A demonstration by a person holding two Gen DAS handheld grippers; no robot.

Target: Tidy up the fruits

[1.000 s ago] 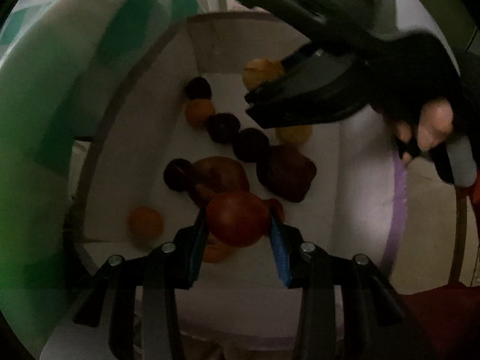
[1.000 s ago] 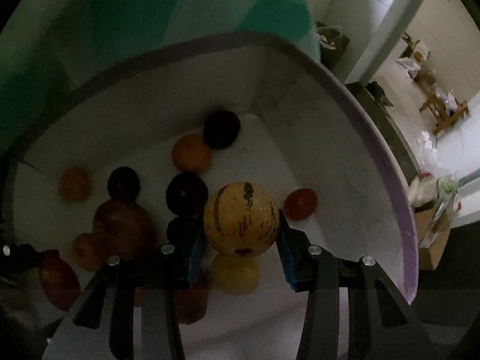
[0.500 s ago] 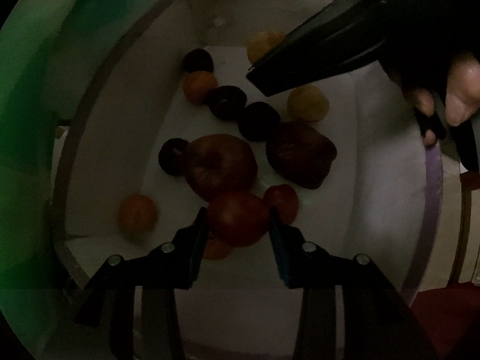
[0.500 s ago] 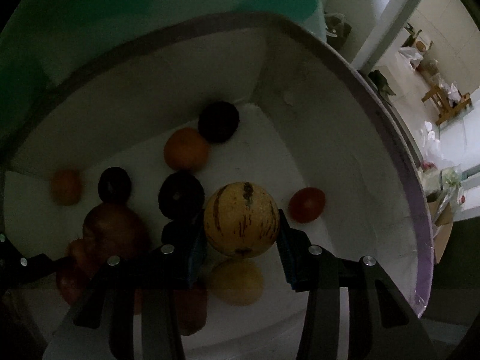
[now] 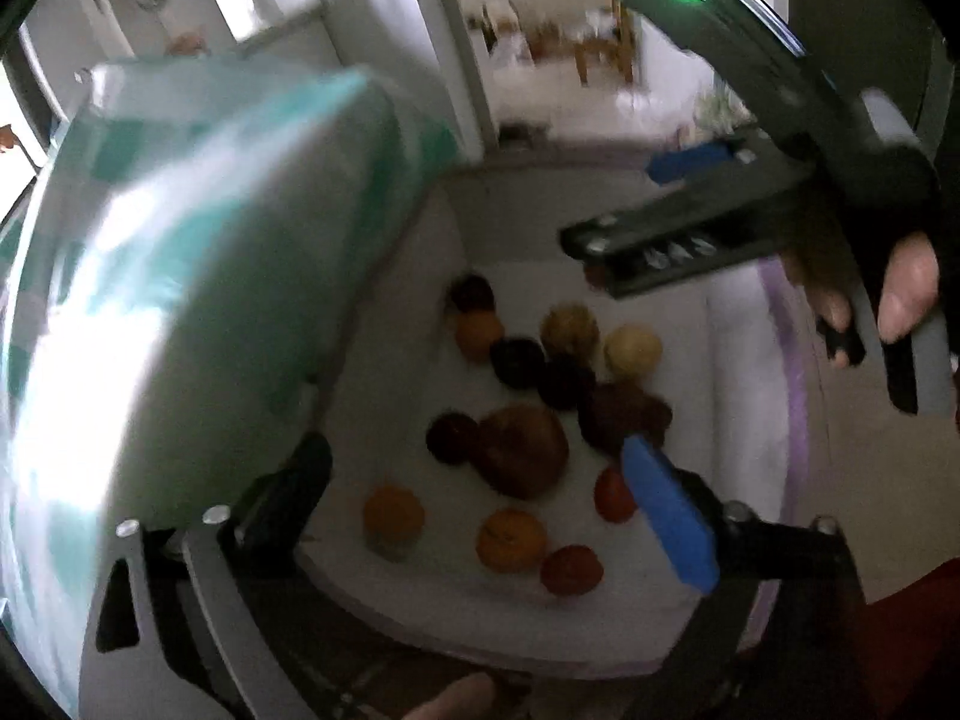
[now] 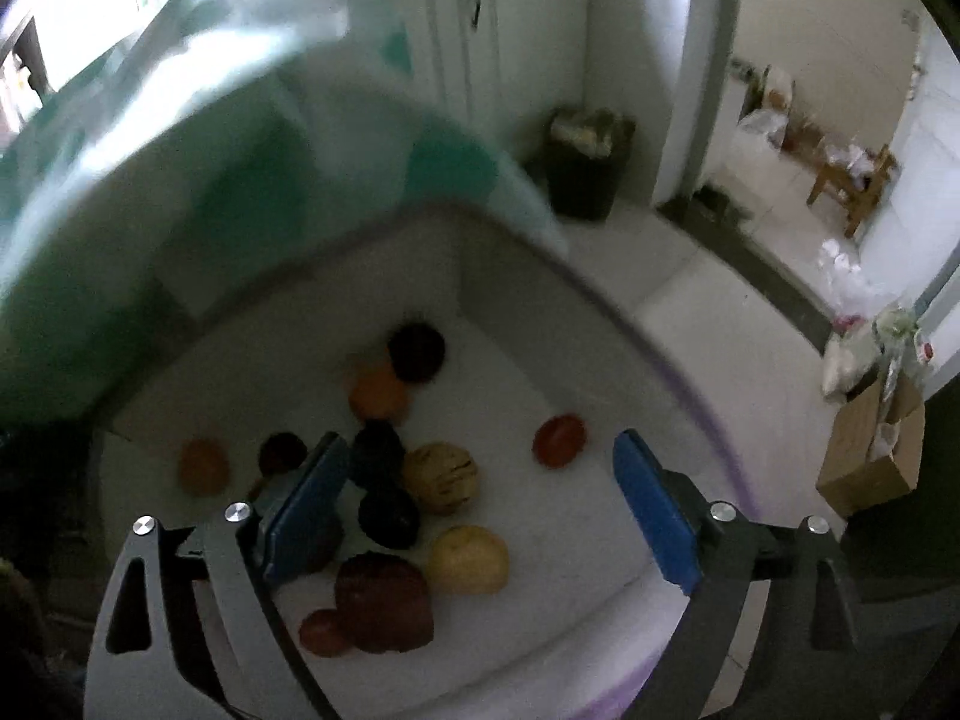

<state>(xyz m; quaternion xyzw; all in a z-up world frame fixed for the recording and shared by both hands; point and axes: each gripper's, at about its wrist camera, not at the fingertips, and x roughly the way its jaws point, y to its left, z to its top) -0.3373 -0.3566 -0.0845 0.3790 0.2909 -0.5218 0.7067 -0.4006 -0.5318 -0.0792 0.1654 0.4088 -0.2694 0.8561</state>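
We can read no writing or label anywhere; the white bin (image 6: 600,360), beside a blurred teal-and-white cover (image 5: 198,276), holds all the fruit: a striped yellow melon (image 6: 439,476), oranges, dark plums, red tomatoes and a brown pomegranate (image 5: 523,450); our left gripper (image 5: 480,480) and right gripper (image 6: 480,498) hang above it, jaws just sprung wide apart, nothing between them.

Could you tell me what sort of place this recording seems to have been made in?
Probably a home kitchen opening onto a dining area: white cabinet doors, a full waste bin on the tiled floor, and wooden chairs through the doorway. The fruit lies in a white storage box.
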